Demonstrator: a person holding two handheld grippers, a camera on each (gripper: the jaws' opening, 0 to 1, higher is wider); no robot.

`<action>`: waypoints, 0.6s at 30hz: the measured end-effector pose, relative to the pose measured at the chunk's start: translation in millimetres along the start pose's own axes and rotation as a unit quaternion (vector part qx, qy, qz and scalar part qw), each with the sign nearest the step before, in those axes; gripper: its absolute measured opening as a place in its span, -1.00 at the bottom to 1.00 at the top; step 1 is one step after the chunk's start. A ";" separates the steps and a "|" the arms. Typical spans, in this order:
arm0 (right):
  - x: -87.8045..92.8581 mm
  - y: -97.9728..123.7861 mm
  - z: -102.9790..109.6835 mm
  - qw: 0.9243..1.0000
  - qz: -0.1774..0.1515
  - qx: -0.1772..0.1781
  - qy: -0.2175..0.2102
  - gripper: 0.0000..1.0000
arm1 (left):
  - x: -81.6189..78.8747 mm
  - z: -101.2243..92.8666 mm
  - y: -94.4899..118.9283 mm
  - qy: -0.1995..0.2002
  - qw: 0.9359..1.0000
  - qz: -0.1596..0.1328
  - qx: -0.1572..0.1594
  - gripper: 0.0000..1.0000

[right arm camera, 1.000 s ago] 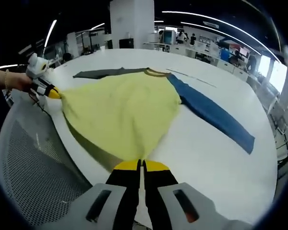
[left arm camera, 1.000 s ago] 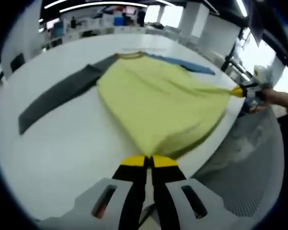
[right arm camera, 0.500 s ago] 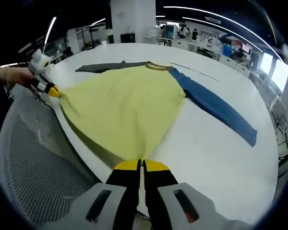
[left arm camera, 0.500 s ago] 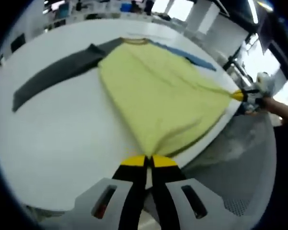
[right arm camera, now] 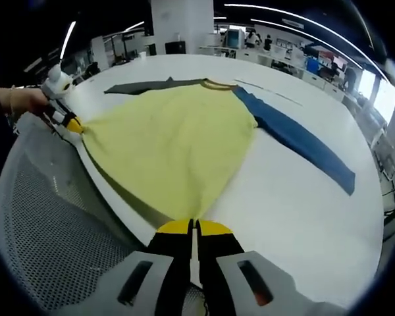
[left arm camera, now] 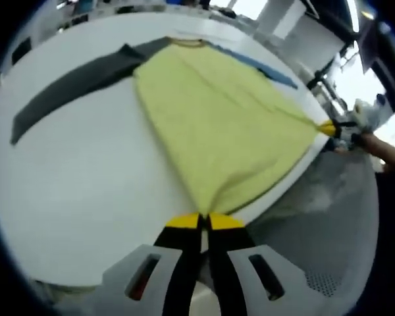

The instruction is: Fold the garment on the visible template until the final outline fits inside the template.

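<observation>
A long-sleeved shirt with a yellow body (left arm camera: 217,125) (right arm camera: 171,141), one dark grey sleeve (left arm camera: 72,85) (right arm camera: 138,85) and one blue sleeve (right arm camera: 296,141) (left arm camera: 260,66) lies on a white table (left arm camera: 79,191) (right arm camera: 289,217). My left gripper (left arm camera: 205,220) is shut on one bottom corner of its hem at the table's near edge. My right gripper (right arm camera: 194,226) is shut on the other bottom corner. Each gripper appears in the other's view, the right gripper (left arm camera: 329,128) and the left gripper (right arm camera: 71,124), held by a hand. The hem is stretched taut between them.
A grey mesh surface (right arm camera: 52,237) (left arm camera: 329,230) lies below the table's near edge. A thin line (right arm camera: 263,92) runs on the table beyond the collar. Desks and a pillar (right arm camera: 181,29) stand far behind.
Both grippers have drawn back a little toward the table's edge with the hem corners held; the shirt's bottom edge now lies nearer the rim. The sleeves stay spread as before.
</observation>
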State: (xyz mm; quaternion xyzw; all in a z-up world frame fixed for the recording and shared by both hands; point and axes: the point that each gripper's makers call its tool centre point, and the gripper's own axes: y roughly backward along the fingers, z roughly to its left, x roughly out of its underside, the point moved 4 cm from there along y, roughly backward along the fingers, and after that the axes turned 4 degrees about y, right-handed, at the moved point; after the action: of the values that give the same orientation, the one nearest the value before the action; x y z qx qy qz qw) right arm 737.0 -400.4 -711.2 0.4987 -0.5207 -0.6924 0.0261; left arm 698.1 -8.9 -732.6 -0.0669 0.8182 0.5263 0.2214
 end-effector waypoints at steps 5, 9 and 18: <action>4.4 -2.3 3.5 1.000 0.011 -0.003 0.001 -0.94 | 2.9 -0.1 -0.9 0.003 1.000 0.007 0.000 -1.00; 5.9 -3.0 8.0 1.000 0.025 -0.005 0.008 -0.94 | 5.4 -0.4 -0.8 -0.007 1.000 0.017 -0.005 -1.00; 13.9 -6.1 14.4 0.998 0.059 -0.015 0.018 -0.94 | 12.2 -0.9 1.6 -0.001 0.999 0.032 -0.002 -1.00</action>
State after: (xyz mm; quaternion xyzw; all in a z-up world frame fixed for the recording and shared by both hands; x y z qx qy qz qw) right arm 722.6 -395.3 -725.5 0.4791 -0.5381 -0.6883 0.0842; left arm 686.4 -7.6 -736.2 -0.0407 0.8188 0.5344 0.2057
